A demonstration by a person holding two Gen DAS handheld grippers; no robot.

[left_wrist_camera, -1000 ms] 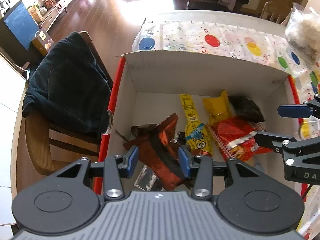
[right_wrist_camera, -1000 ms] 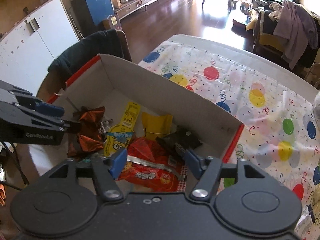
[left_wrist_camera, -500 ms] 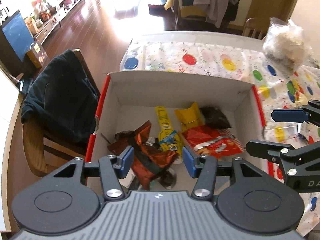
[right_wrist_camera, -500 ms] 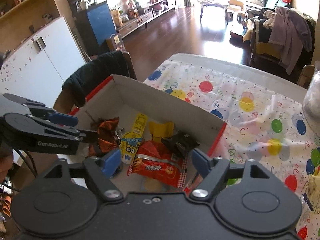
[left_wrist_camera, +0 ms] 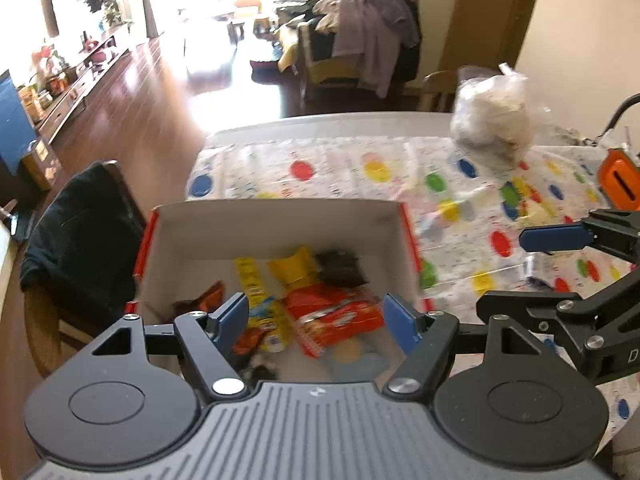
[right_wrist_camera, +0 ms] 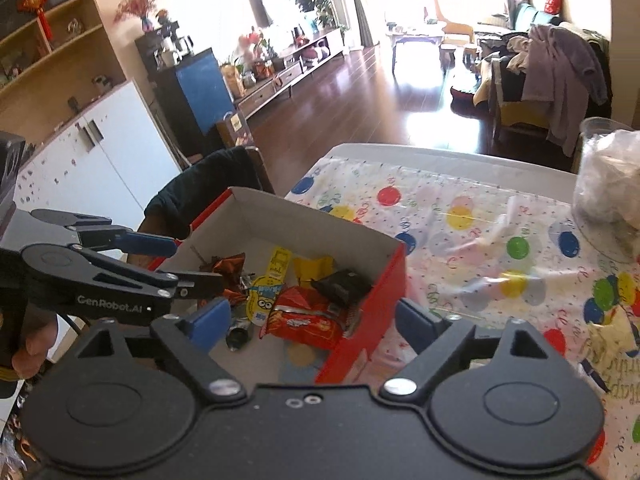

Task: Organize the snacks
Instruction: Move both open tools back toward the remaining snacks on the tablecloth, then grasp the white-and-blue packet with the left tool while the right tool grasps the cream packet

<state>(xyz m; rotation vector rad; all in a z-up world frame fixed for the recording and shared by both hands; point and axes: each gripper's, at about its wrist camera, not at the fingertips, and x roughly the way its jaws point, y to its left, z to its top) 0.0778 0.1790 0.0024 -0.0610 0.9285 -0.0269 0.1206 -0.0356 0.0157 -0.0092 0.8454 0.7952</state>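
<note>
Room: sunlit wooden flooring is seen behind the table, with a low cabinet along the far wall and clothes heaped on a chair (left_wrist_camera: 372,52) at the back.
Surface: a white tablecloth (right_wrist_camera: 472,216) printed with coloured balloons is spread over the table.
Dark jacket: it is draped over a wooden chair (left_wrist_camera: 80,236) just left of the box.
Left gripper: the left gripper (left_wrist_camera: 316,320) is held above the near edge of the box, its blue pads spread wide with nothing between them; in the right wrist view it (right_wrist_camera: 168,264) is seen from the side over the box's left wall, likewise parted.
Box: a red cardboard box (left_wrist_camera: 276,224) with a pale interior is set at the table's left end; the snacks are all lying inside it.
Snacks, left to right: a crumpled brown-orange wrapper (right_wrist_camera: 226,266), a long yellow cartoon-printed packet (left_wrist_camera: 256,292), a plain yellow packet (left_wrist_camera: 294,272), a red biscuit packet (left_wrist_camera: 336,316) at the front, and a black wrapper (right_wrist_camera: 342,284) behind it by the right wall.
Right gripper: the right gripper (right_wrist_camera: 310,326) is poised over the box's near right corner, fingers wide apart and empty; it (left_wrist_camera: 528,272) is seen to the right of the box in the left wrist view.
Plastic bag: a clear bag of pale contents (left_wrist_camera: 492,120) is standing at the table's far right.
</note>
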